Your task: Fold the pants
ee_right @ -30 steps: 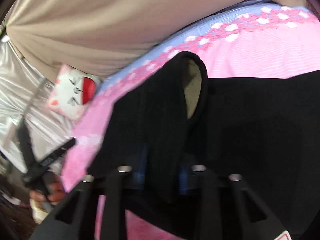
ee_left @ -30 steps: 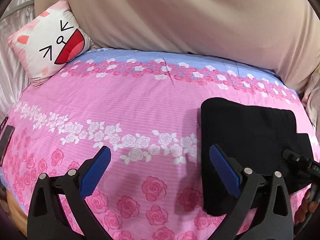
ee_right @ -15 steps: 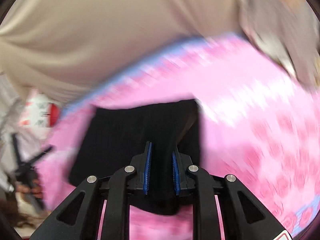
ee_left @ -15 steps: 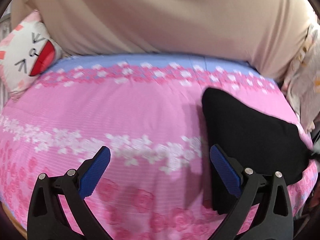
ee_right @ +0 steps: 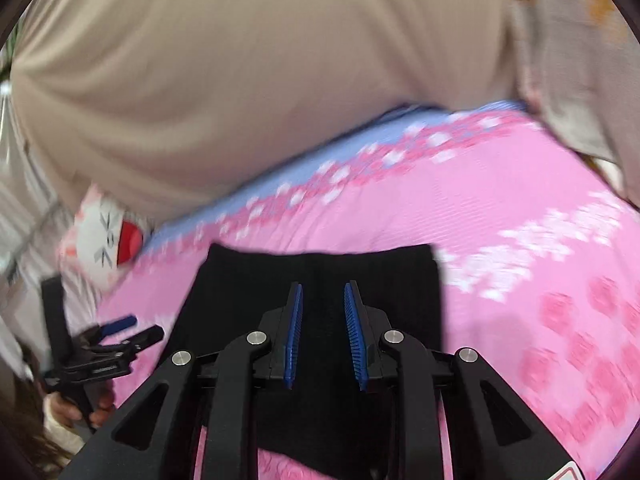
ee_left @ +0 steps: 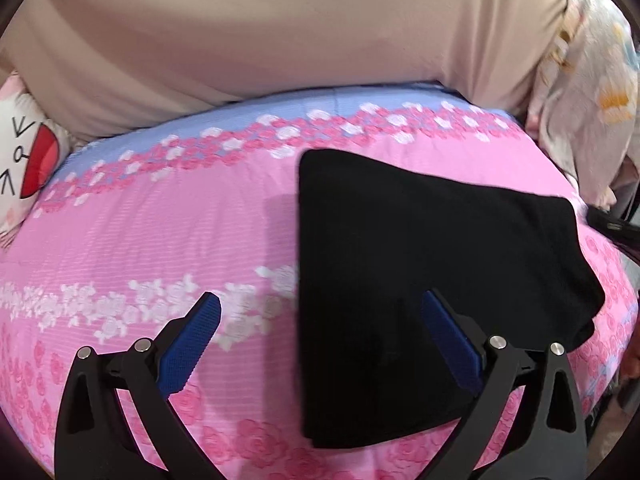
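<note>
- We work over a bed [ee_left: 168, 240] spread with a pink flowered cover, a beige curtain [ee_left: 280, 28] hanging behind it and a cat-face cushion [ee_left: 24, 152] at its far left corner.
- The black pants [ee_left: 420, 272] lie on the right part of the bed as a flat, compact, folded block. A second ago one end was lifted and draped over our right gripper; now it is laid down on the rest.
- Our right gripper [ee_right: 323, 332] sits low over the near edge of the pants. Its jaws have just been opening: half a second ago they pinched a ridge of cloth, now the blue pads stand apart with nothing pressed between them.
- Our left gripper [ee_left: 320, 336] is spread wide and empty, hovering above the near left edge of the pants after sliding in from the bare cover.
- We judge this fold finished; what remains looks like smoothing or one more fold.
</note>
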A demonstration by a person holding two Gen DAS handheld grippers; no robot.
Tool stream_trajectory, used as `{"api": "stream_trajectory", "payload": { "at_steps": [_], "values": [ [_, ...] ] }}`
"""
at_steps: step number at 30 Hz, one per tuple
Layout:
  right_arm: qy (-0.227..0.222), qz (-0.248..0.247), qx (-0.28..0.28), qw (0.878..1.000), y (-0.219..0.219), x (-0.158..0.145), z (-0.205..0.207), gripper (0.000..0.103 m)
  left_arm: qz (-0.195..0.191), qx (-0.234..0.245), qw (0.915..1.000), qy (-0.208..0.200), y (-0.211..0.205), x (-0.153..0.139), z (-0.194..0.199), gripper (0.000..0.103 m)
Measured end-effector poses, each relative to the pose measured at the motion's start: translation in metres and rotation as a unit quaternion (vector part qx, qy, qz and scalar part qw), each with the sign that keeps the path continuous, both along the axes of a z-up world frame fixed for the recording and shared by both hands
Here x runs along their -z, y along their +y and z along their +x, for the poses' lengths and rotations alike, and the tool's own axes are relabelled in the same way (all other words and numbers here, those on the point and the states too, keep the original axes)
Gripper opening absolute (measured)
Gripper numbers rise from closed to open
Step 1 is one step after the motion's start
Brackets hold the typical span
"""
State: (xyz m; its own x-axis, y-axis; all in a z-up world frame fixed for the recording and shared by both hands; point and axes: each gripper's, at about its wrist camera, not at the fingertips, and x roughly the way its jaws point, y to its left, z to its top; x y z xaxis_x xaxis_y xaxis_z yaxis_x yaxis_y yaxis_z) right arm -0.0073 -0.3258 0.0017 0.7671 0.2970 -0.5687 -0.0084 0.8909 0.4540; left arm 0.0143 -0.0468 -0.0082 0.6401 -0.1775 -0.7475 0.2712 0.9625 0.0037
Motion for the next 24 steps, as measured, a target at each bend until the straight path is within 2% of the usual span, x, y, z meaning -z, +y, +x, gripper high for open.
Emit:
{"api": "stream_trajectory", "payload": {
  "at_steps": [1,3,4,5,6,8,9,10,11,12,14,15,18,21,22,24],
  "values": [
    [0.017,-0.016,-0.009,1.000,0.005,0.011,0.016,0.021,0.003,0.003,1.0000,0.002,-0.002,0.001,0.000,0.098],
    [0.057,-0.051,0.013,0.997,-0.003,0.037,0.039,0.000,0.012,0.004,0.9999,0.003,-0.003,0.003,-0.002,0.098],
    [0.067,-0.029,0.023,0.997,-0.015,0.050,0.045,0.000,0.017,0.002,0.9999,0.003,-0.001,0.004,-0.002,0.098],
    [0.066,0.017,0.027,0.997,-0.029,0.053,0.041,0.000,0.023,-0.006,0.9997,0.001,0.004,0.005,-0.002,0.098],
    [0.072,0.051,0.040,0.995,-0.038,0.049,0.036,0.002,0.025,-0.009,0.9996,0.002,0.007,0.006,-0.002,0.098],
    [0.045,0.020,0.058,0.997,-0.032,0.026,0.020,0.014,0.029,-0.024,0.9993,0.004,0.017,0.010,0.001,0.098],
    [0.034,0.013,0.053,0.998,-0.028,0.019,0.012,0.015,0.028,-0.028,0.9992,0.009,0.019,0.012,0.003,0.098],
    [0.029,0.015,0.046,0.998,-0.024,0.015,0.005,0.019,0.024,-0.032,0.9991,0.015,0.022,0.015,0.006,0.098],
    [0.032,0.020,0.042,0.998,-0.021,0.014,-0.004,0.029,0.019,-0.034,0.9990,0.022,0.023,0.018,0.009,0.098],
    [0.037,0.016,0.046,0.998,-0.018,0.014,-0.011,0.033,0.016,-0.036,0.9988,0.027,0.024,0.020,0.011,0.098],
    [0.056,-0.015,0.062,0.996,-0.007,0.014,-0.026,0.034,0.012,-0.037,0.9987,0.033,0.025,0.023,0.014,0.098],
    [0.051,-0.032,0.060,0.996,0.001,0.010,-0.037,0.034,0.012,-0.037,0.9987,0.033,0.025,0.024,0.014,0.098],
    [0.036,-0.029,0.028,0.999,0.024,0.006,-0.056,0.029,0.012,-0.036,0.9988,0.033,0.025,0.026,0.015,0.098],
    [0.081,-0.093,0.012,0.992,0.043,0.029,-0.052,0.023,0.008,-0.036,0.9988,0.033,0.025,0.027,0.015,0.098],
    [0.088,-0.086,0.010,0.992,0.039,0.042,-0.051,0.023,0.007,-0.035,0.9988,0.034,0.025,0.027,0.015,0.098],
    [0.083,-0.049,0.015,0.995,0.030,0.041,-0.053,0.023,0.010,-0.036,0.9987,0.034,0.025,0.027,0.014,0.098]
  ]
}}
